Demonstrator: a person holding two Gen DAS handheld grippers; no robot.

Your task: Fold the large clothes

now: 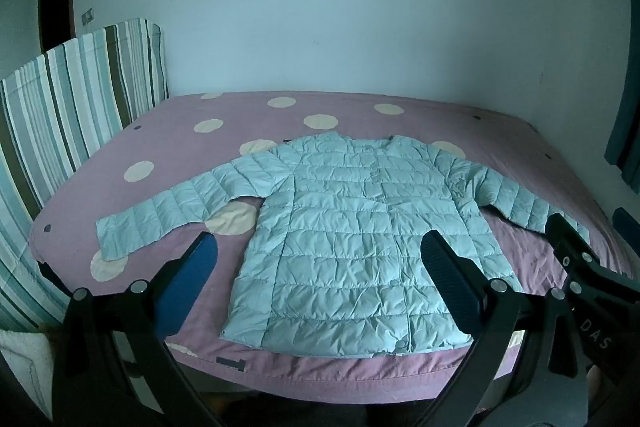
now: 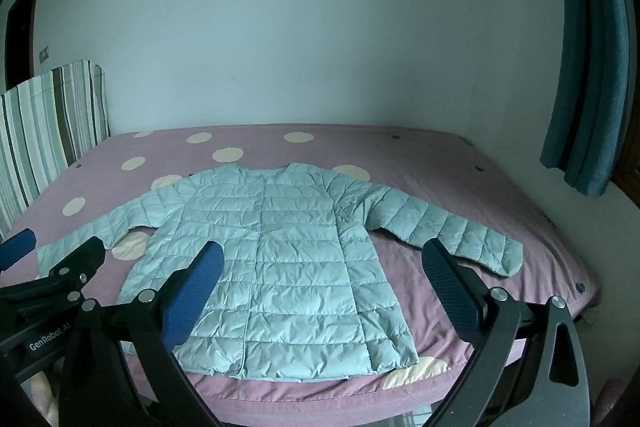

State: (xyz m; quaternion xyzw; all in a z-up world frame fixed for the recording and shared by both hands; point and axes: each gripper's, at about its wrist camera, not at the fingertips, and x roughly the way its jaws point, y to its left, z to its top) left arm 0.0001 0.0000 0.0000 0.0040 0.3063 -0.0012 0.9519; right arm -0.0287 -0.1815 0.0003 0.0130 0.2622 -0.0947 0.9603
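A bed (image 1: pixel 168 131) with a mauve sheet dotted in cream circles fills the middle of both views, pushed against a pale wall (image 1: pixel 340 7). At about ten o'clock from the bed's centre stands a striped headboard cushion (image 1: pixel 72 99), and in the right wrist view a teal curtain (image 2: pixel 588 59) hangs at two o'clock.

The pale blue quilted jacket (image 1: pixel 352 227) lies flat on the bed, front up and closed (its snaps run down the middle), collar toward twelve o'clock and hem toward six, near the bed's front edge. Its sleeves are spread out: one reaches toward eight o'clock in the left wrist view, the other toward four o'clock in the right wrist view, both resting on the sheet.

The left tongs (image 1: pixel 320 267) hover above the jacket's lower half with the fingers spread wide and nothing between them. The right tongs (image 2: pixel 324 275) are likewise wide apart and empty, hanging over the hem area, clear of the fabric
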